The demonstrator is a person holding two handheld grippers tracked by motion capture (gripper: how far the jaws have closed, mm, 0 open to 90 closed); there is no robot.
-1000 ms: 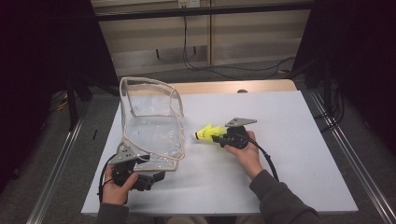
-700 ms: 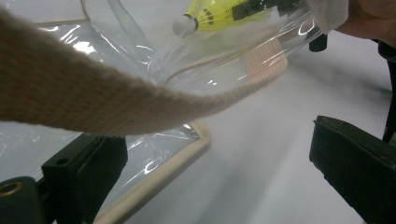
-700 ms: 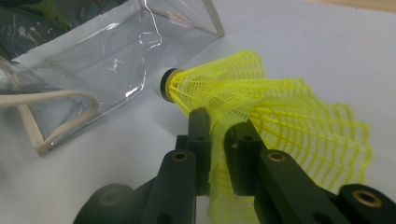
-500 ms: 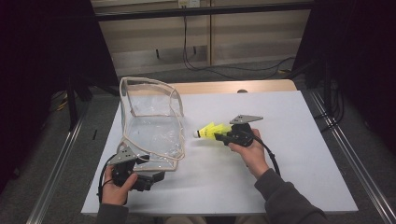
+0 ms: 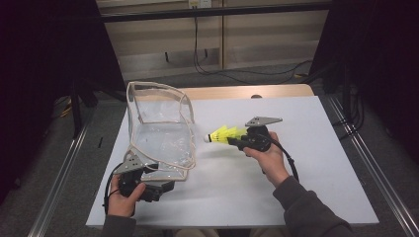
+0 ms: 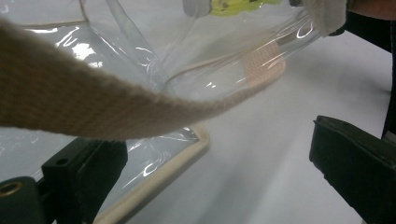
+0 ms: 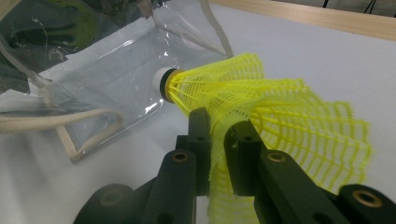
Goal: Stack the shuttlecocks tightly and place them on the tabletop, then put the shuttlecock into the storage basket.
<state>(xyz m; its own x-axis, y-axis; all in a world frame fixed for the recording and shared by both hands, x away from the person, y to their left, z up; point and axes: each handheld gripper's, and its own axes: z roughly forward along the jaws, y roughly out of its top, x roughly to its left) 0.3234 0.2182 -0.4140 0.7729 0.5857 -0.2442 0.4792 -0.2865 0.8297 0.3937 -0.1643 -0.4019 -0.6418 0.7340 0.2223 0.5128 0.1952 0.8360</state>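
Shuttlecock (image 7: pixel 261 107), neon-yellow mesh skirt, white cork tip, pinched in right hand-held gripper (image 7: pixel 217 135), left hand-held gripper (image 6: pixel 219 163) apart.

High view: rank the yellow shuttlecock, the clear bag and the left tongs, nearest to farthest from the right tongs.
1. Yellow shuttlecock: pinched by its skirt in the right tongs, cork tip pointing left toward the bag.
2. Clear bag: left of the shuttlecock, its mouth standing open near table centre.
3. Left tongs: at the near-left table edge, by the bag's near corner.
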